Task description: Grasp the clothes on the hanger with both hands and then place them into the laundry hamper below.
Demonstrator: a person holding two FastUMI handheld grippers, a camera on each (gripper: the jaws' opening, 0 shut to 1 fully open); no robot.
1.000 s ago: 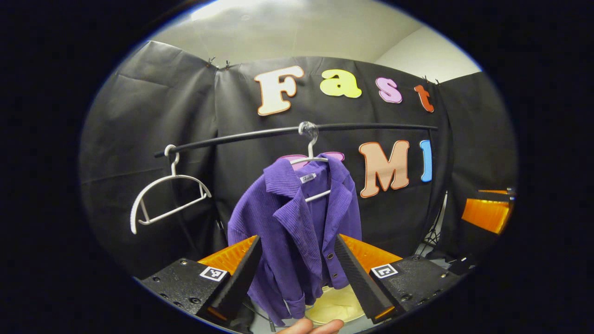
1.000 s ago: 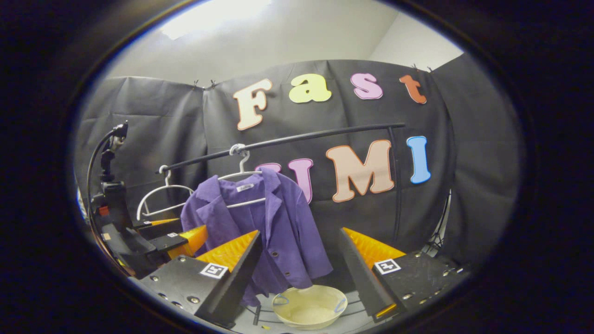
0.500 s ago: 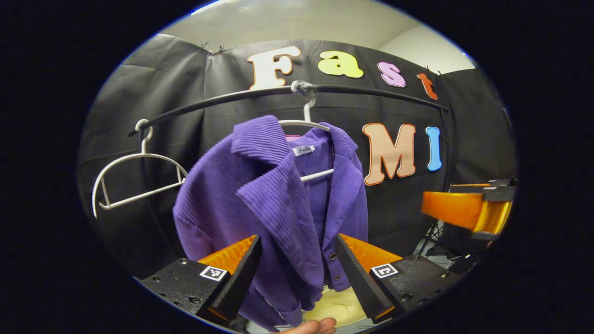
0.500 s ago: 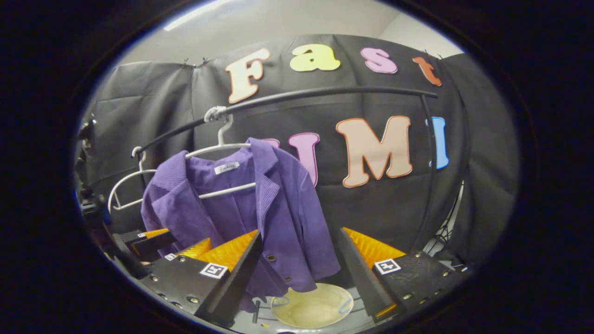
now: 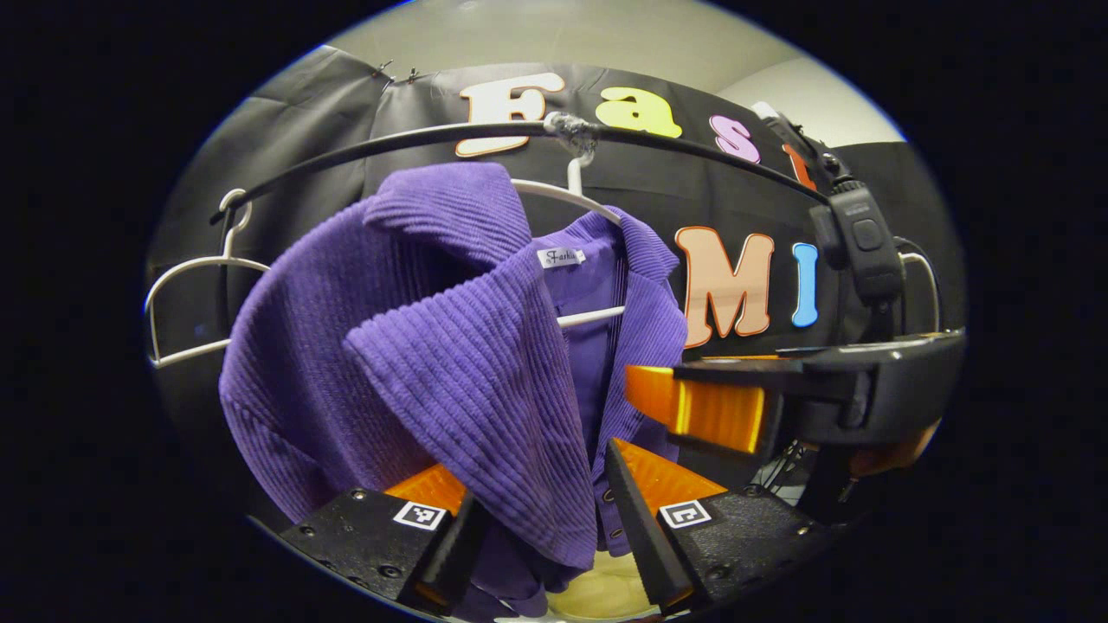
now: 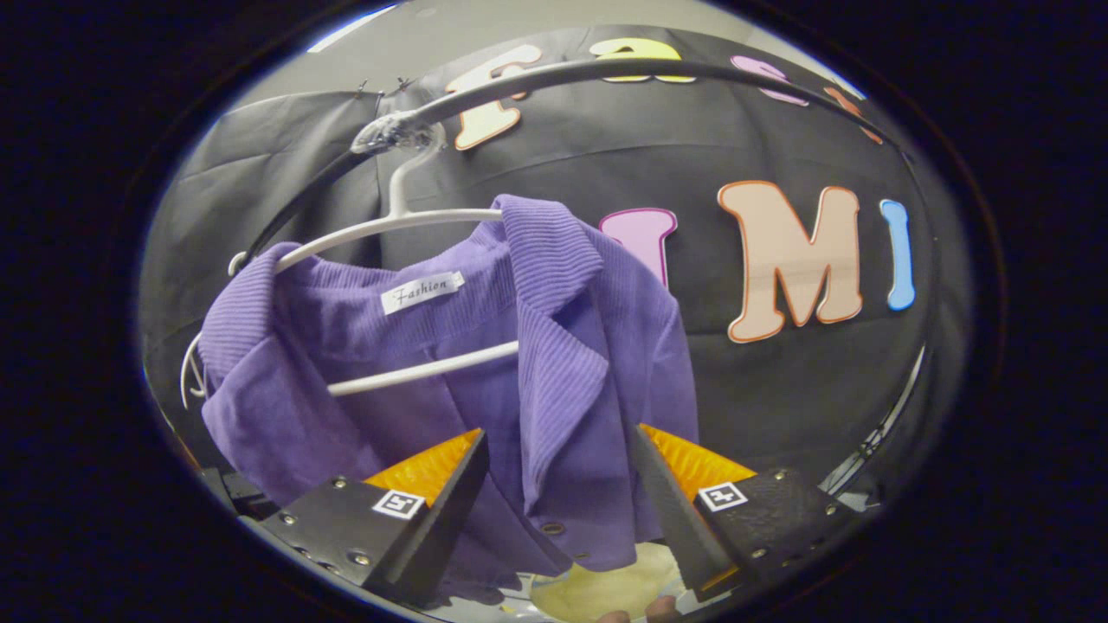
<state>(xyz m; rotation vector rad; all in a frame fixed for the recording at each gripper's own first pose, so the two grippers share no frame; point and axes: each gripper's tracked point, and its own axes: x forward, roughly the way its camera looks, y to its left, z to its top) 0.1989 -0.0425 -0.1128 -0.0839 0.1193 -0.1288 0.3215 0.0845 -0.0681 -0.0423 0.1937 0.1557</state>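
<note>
The purple ribbed corduroy jacket (image 5: 450, 363) hung lengthwise from a white wire hanger (image 6: 407, 225) on the black rail (image 5: 415, 138), its lapels lying between both released tongs. The left tongs (image 5: 541, 536) bracketed the near lapel, seemingly nearer than the right tongs (image 6: 558, 510). The pale round laundry hamper (image 6: 597, 588) sat below, unobstructed.
</note>
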